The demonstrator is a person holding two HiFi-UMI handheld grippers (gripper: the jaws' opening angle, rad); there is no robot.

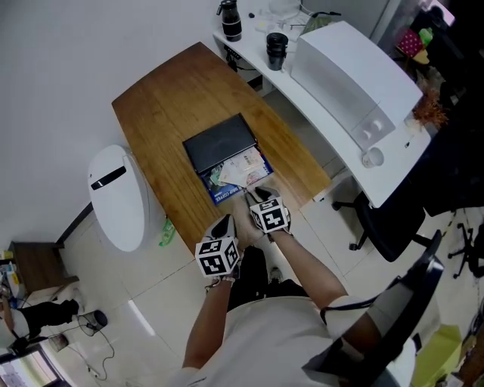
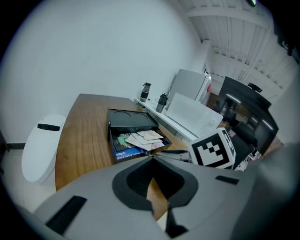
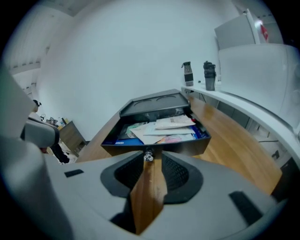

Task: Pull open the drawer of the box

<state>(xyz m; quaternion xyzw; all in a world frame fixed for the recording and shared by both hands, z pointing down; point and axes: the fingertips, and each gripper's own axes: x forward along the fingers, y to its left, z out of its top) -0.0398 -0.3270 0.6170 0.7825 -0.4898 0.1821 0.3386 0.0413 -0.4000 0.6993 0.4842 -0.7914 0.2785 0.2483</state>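
A flat black box (image 1: 219,141) lies on the wooden table (image 1: 162,106). Its drawer (image 1: 238,178) stands pulled out toward me, filled with papers and packets. My right gripper (image 1: 255,196) is at the drawer's front, and in the right gripper view its tips (image 3: 149,157) are shut on the small metal knob (image 3: 148,156) of the drawer (image 3: 159,133). My left gripper (image 1: 228,221) hangs just left of it by the table's near edge, shut on nothing (image 2: 151,157). The left gripper view shows the box (image 2: 131,119) and the drawer (image 2: 138,143) from the side.
A white rounded bin (image 1: 117,196) stands on the floor left of the table. To the right runs a white desk (image 1: 355,83) with two dark bottles (image 1: 230,21) (image 1: 277,50) at its far end. A black office chair (image 1: 393,227) sits at the right.
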